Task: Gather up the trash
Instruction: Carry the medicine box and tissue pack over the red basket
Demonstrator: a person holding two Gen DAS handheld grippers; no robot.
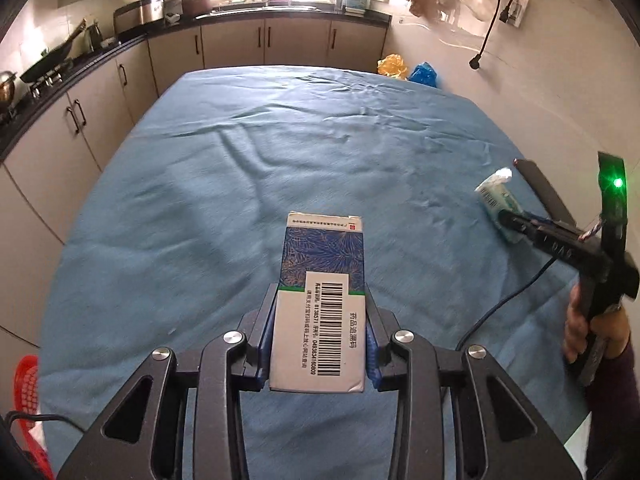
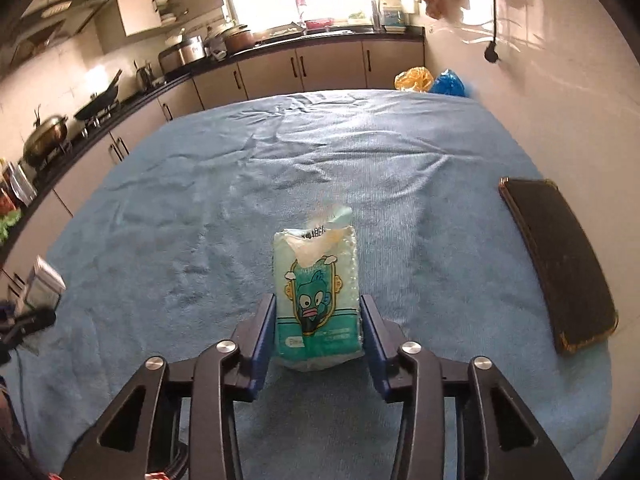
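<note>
The left gripper (image 1: pixel 320 316) clamps a medicine box (image 1: pixel 320 300) above the table's (image 1: pixel 200 200) near edge. The right gripper (image 2: pixel 319 320) pinches a tissue pack (image 2: pixel 316 296), seemingly lifted off the cloth, with a dark tray (image 2: pixel 560 260) near the right edge.

Medicine box (image 1: pixel 320 300): barcode label, "药品追溯码", 04383416809.
</note>
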